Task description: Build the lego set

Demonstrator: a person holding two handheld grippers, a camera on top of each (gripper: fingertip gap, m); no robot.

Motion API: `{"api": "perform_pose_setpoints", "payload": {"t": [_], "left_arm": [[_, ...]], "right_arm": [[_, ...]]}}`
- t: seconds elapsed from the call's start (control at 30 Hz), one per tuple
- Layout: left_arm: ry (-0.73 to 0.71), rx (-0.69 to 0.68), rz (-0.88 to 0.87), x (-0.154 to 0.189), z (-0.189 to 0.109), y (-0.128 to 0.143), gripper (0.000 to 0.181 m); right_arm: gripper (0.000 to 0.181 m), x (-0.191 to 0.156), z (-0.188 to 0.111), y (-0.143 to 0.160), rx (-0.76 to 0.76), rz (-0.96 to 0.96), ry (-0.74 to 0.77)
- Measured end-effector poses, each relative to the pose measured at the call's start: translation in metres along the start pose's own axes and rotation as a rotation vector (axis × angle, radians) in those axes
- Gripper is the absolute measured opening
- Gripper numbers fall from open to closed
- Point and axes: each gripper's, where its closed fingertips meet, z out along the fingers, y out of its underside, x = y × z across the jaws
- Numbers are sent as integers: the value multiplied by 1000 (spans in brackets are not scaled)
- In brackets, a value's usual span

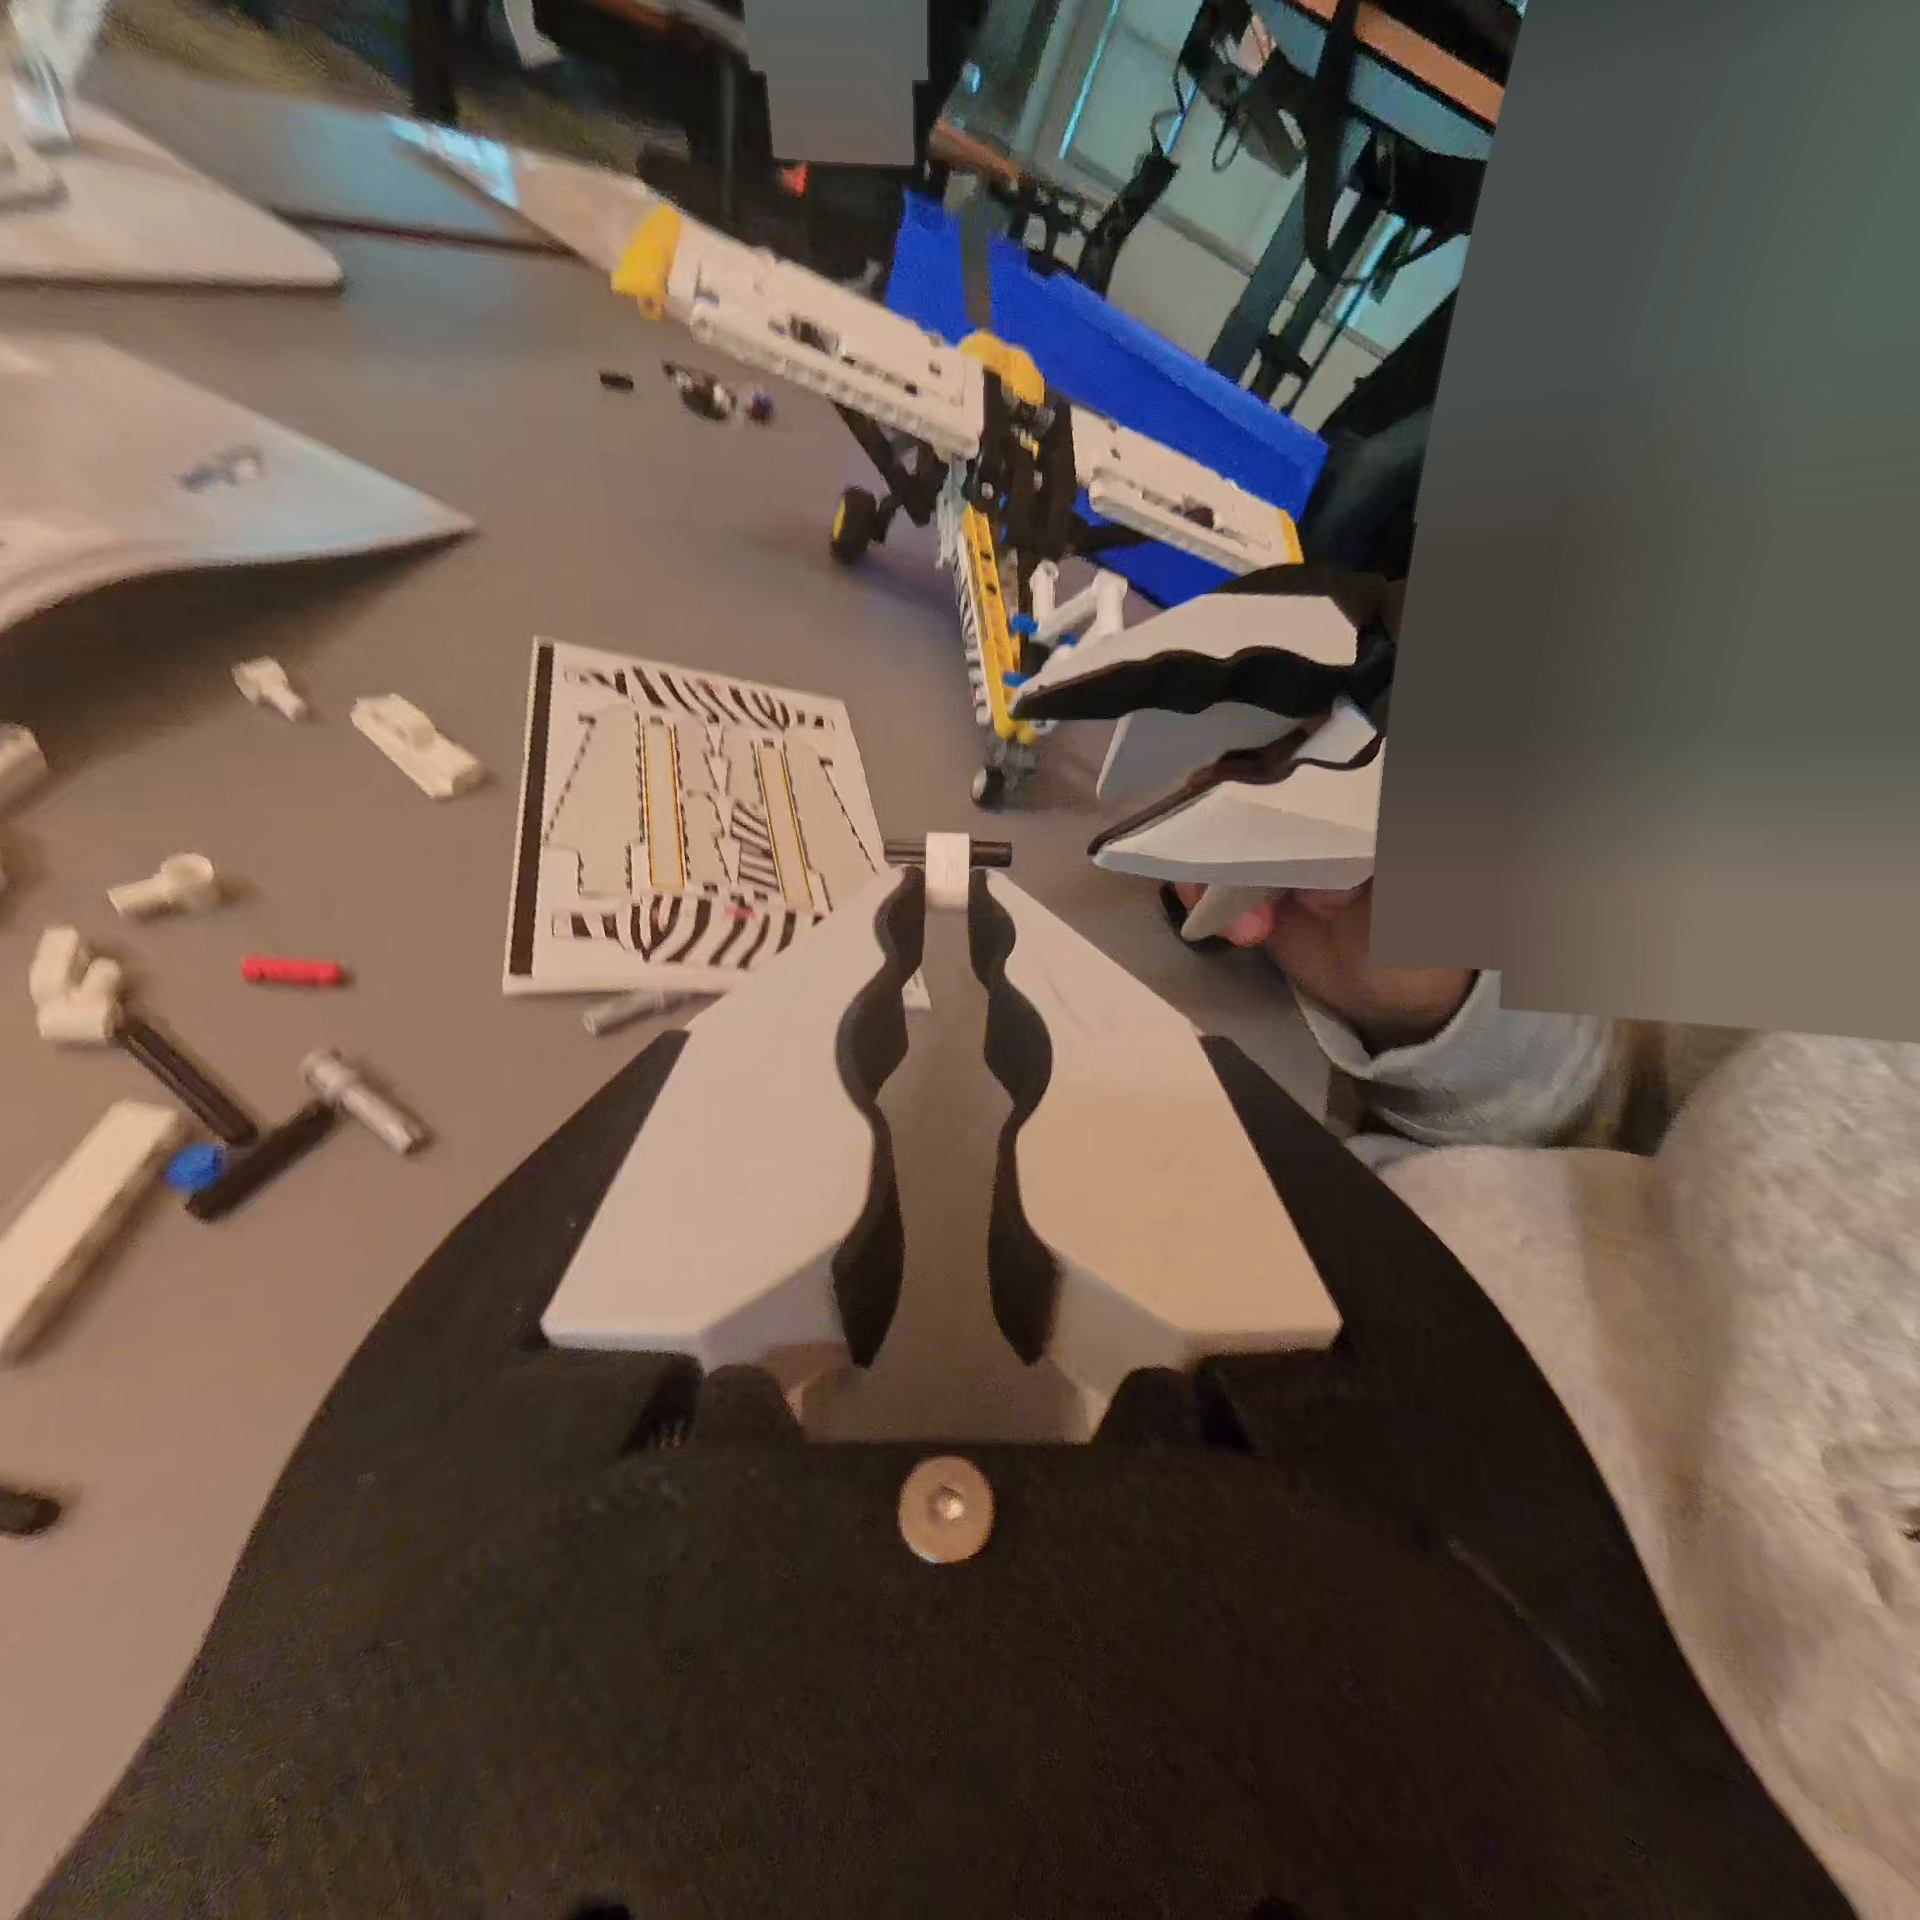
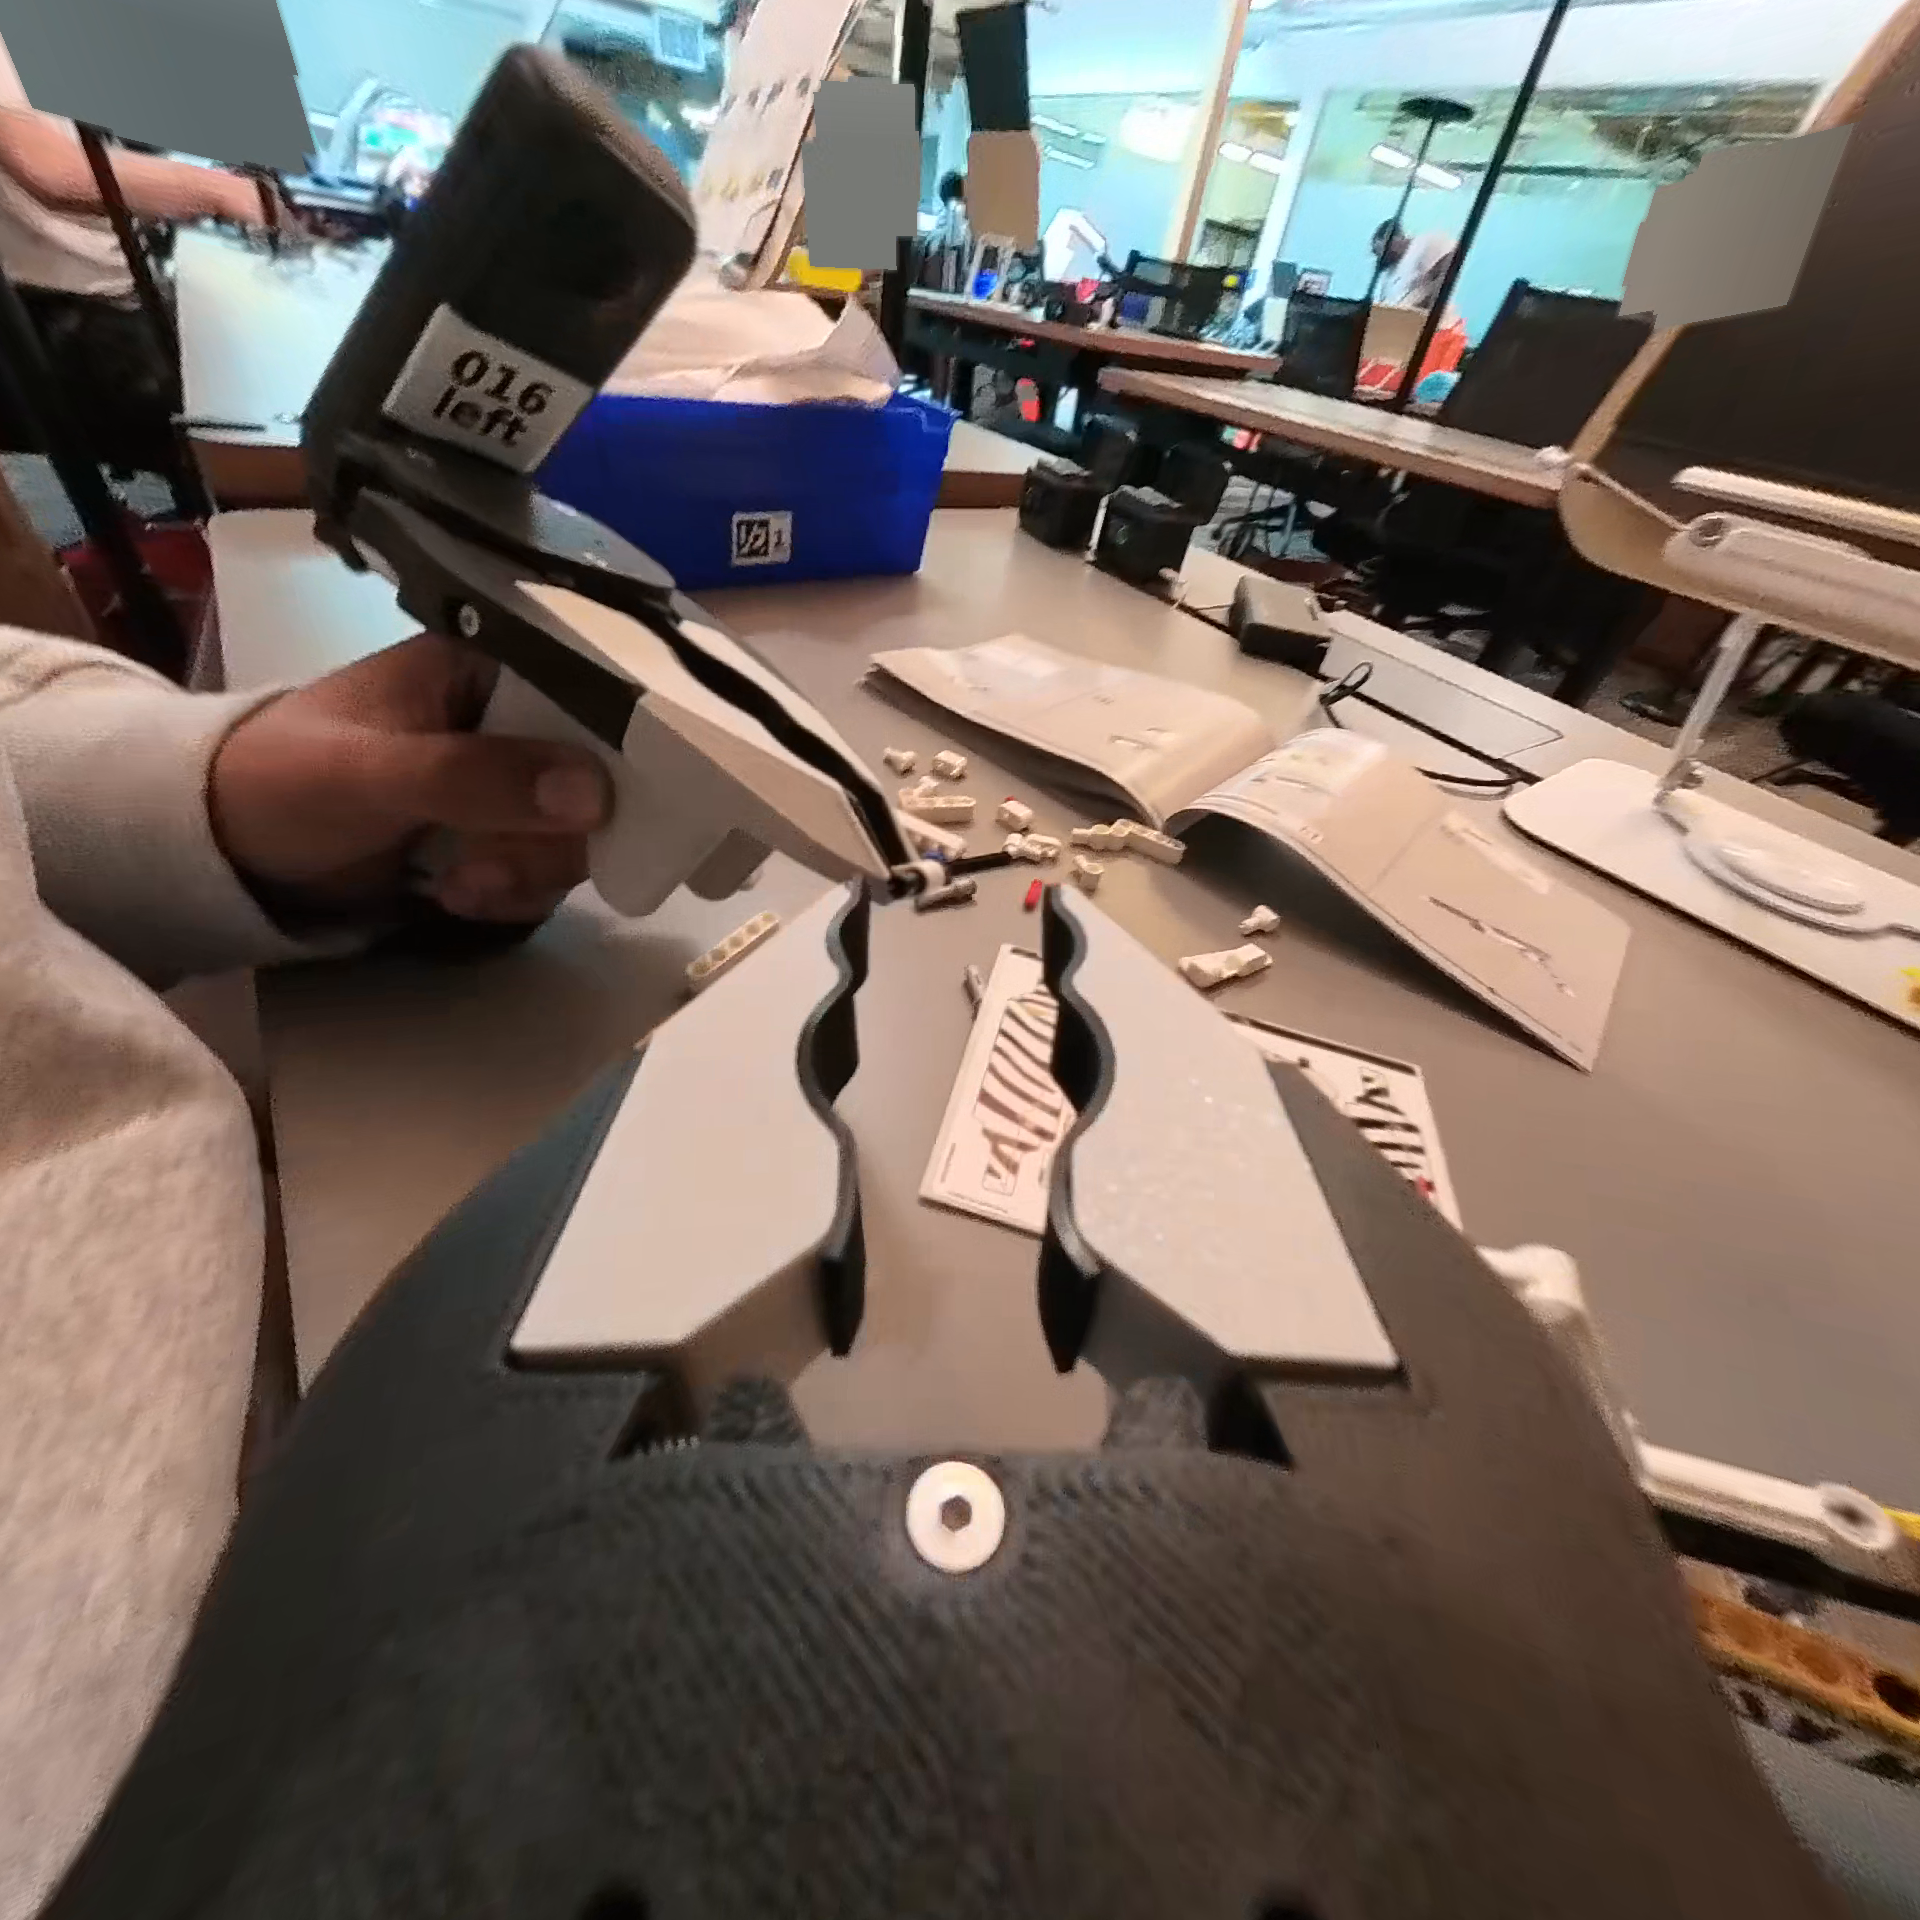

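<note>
1. We see the left gripper clenched on a small white connector with a black axle running through it, the piece pinched right at the fingertips and held above the grey table.
2. From the right wrist view, that same left gripper slants down from the upper left, a hand wrapped round its handle, and the connector pokes out of its tip.
3. The right gripper is released, its jaws standing apart with nothing between them; its left fingertip sits just beside the held connector (we cannot tell whether they touch).
4. In the left wrist view the right gripper comes in from the right, its tips near the base of the partly built model, a white, yellow and black frame standing on small wheels.
5. A blue bin stands behind the model.
6. A striped sticker sheet lies flat on the table just beyond the left gripper's fingers.
7. Loose white pieces, a small red pin and a black axle assembly are scattered to the left.
8. An open instruction booklet lies farther back in the right wrist view, with more loose pieces just beside it.
</note>
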Motion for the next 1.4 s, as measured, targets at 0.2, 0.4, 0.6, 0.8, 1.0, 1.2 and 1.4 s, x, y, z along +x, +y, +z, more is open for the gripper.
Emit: {"api": "perform_pose_setpoints", "payload": {"t": [0.2, 0.4, 0.6, 0.8, 1.0, 1.2, 1.4], "left_arm": [[41, 99, 62, 12, 7, -15, 7], [95, 105, 51, 21, 6, -14, 7], [107, 113, 20, 20, 5, -14, 7], [116, 113, 3, 20, 6, -14, 7], [119, 112, -1, 20, 6, -14, 7], [120, 116, 2, 20, 6, -15, 7], [164, 132, -32, 23, 3, -16, 7]], "right_arm": [[32, 0, -3, -4, 36, 18, -20], [30, -1, 0, -3, 21, 0, -17], [31, 1, 1, -3, 24, 13, -23], [30, 1, 2, -3, 25, 24, -34], [28, 1, 2, -3, 27, 21, -37], [28, 0, 2, -3, 28, 12, -37], [28, -2, 1, -5, 47, -1, -41]]}}
